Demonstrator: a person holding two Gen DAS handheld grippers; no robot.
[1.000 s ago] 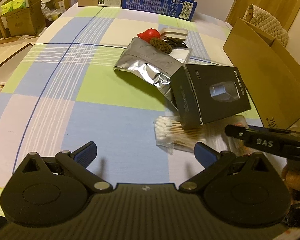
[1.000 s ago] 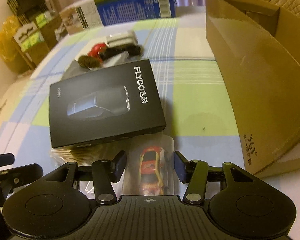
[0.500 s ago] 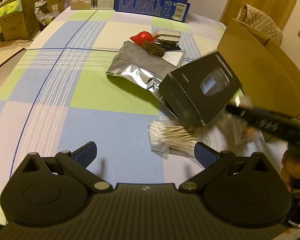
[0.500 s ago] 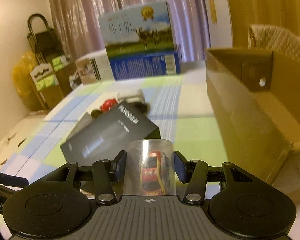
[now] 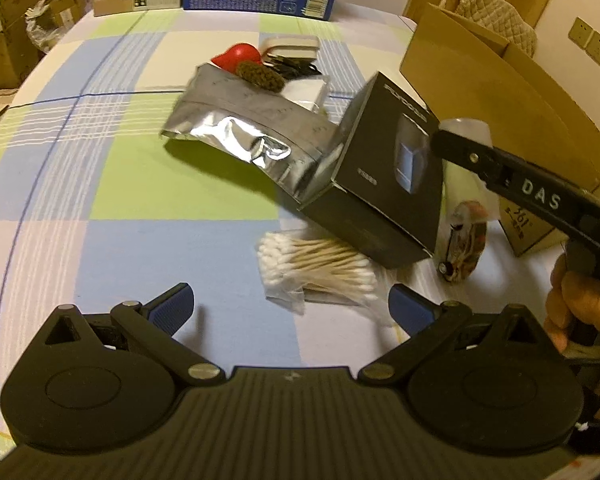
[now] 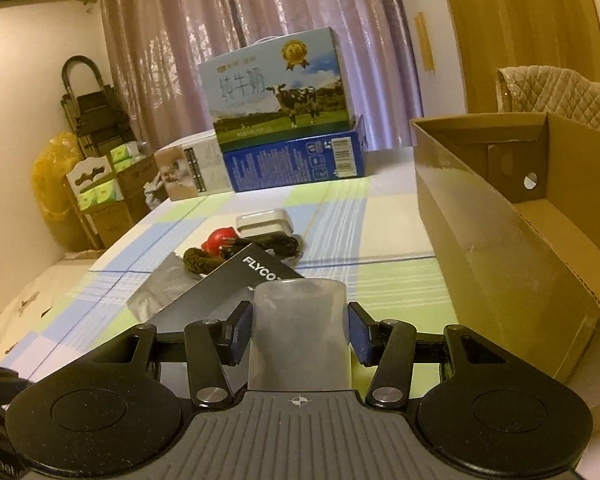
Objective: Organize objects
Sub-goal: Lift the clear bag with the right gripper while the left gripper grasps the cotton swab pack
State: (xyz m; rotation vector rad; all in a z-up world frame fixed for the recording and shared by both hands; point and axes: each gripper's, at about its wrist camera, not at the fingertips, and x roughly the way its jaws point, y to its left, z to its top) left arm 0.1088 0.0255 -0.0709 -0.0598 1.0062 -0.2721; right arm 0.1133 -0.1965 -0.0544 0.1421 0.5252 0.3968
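The right tongs (image 6: 299, 330) are lifting the clear case (image 6: 299, 332) with the toy car (image 5: 462, 236) off the surface (image 5: 140, 184), clenched on its sides and tipping it up so the car hangs low in the left view. A second ago the case was lying flat beside the black box (image 5: 384, 184); now it is in the air near the carton (image 6: 500, 248), which looks like the place it is meant to go. The lift is also dragging the black box up on one edge, so that it is leaning on the foil bag (image 5: 240, 124), above the cotton swabs (image 5: 316, 268). The left tongs (image 5: 290, 306) are hanging released and empty over the surface, just as before.
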